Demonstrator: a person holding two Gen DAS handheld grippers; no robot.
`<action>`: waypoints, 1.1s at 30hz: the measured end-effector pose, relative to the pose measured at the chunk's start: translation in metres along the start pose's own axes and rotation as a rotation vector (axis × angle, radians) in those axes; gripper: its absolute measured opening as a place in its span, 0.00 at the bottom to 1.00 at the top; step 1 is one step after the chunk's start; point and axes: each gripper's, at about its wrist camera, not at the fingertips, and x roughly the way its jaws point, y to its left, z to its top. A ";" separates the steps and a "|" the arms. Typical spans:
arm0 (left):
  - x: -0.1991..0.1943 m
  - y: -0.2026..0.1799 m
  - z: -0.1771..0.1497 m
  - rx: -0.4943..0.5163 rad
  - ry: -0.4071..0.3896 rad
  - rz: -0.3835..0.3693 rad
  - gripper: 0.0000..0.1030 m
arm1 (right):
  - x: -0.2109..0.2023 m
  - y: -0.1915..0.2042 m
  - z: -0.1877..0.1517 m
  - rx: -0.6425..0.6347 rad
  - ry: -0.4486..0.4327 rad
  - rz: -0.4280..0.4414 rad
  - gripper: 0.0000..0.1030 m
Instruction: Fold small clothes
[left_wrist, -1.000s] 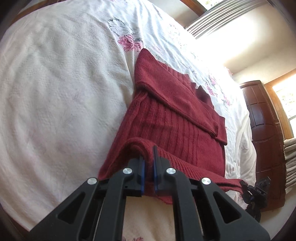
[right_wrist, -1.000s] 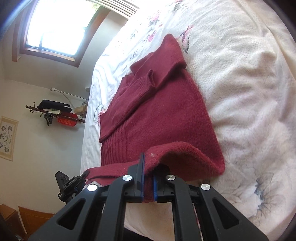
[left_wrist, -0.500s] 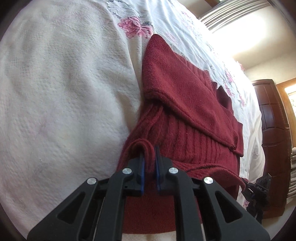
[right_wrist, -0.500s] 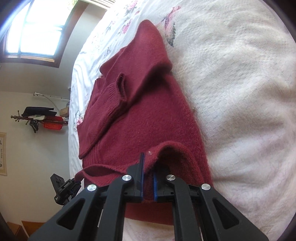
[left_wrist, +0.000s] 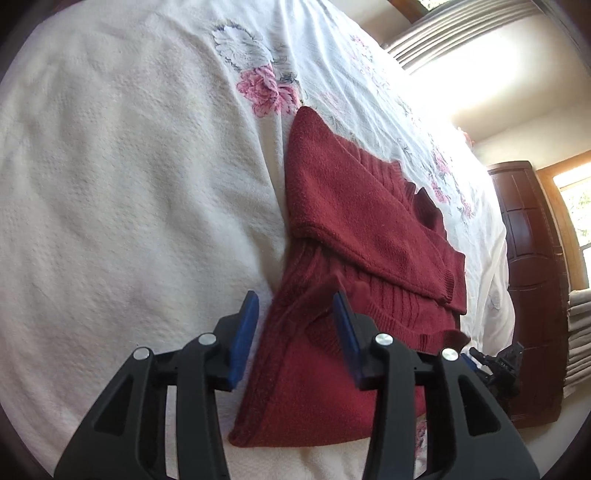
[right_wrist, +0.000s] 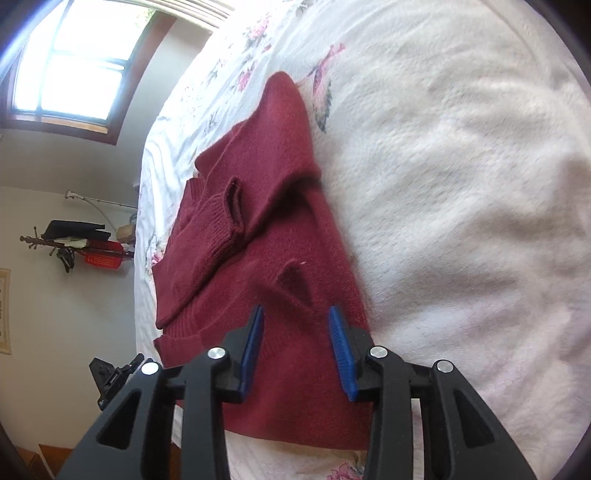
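A dark red knit sweater (left_wrist: 354, 229) lies on a white flowered bedspread (left_wrist: 129, 166), its sleeves folded across the body and its lower hem folded up over the middle. My left gripper (left_wrist: 295, 302) is open just above the folded hem at the sweater's left edge, nothing between its blue pads (left_wrist: 247, 317). In the right wrist view the same sweater (right_wrist: 266, 206) fills the centre. My right gripper (right_wrist: 295, 315) is open over the folded part near the right edge, where a small raised pucker (right_wrist: 293, 282) stands in the cloth.
The bedspread (right_wrist: 461, 184) stretches wide on the outer side of each gripper. A dark wooden cabinet (left_wrist: 532, 258) stands past the bed's right edge. A window (right_wrist: 77, 66) and a wall rack with hung items (right_wrist: 74, 245) show on the left.
Both grippers carried the sweater's lower hem forward over its body, then opened and let it go. The hem now lies folded on the sweater.
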 end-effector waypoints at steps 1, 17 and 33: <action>0.002 -0.008 0.000 0.044 -0.001 0.021 0.41 | -0.005 0.001 -0.001 -0.009 -0.006 -0.002 0.38; 0.066 -0.063 -0.011 0.435 0.013 0.302 0.19 | -0.002 0.035 -0.022 -0.223 0.029 -0.112 0.45; 0.051 -0.072 -0.044 0.495 -0.066 0.221 0.06 | 0.014 0.046 -0.007 -0.327 0.028 -0.199 0.53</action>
